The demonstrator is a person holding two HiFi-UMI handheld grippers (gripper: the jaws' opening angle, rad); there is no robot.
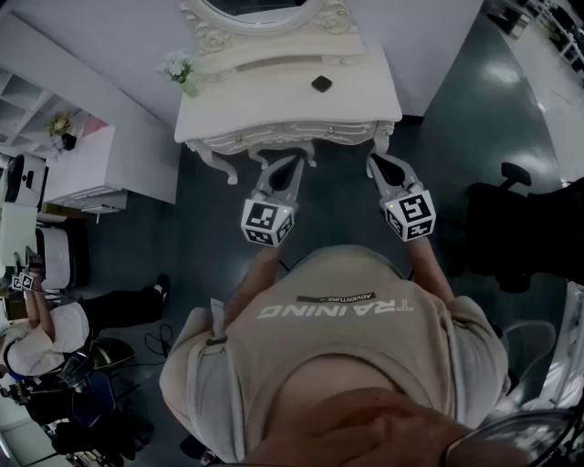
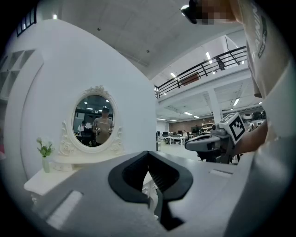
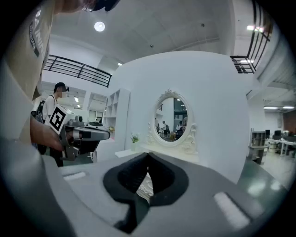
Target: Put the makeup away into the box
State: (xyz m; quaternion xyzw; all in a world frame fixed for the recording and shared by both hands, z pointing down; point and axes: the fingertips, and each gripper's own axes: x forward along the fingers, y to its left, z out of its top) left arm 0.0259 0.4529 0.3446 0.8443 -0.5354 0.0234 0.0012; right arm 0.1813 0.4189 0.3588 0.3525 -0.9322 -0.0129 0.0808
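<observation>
We see our right gripper (image 3: 148,158), jaws together and empty, facing the oval mirror (image 3: 175,121) above the white bench (image 3: 125,153).

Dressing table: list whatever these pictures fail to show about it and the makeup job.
- Small dark object on the dressing table, head view: too small to tell whether it is makeup.
- Box: in no view; cannot tell where it is.
- Mirror, head view: cut off by the top edge.
- Tabletop, gripper views: largely hidden behind the shut left gripper and right gripper.
</observation>
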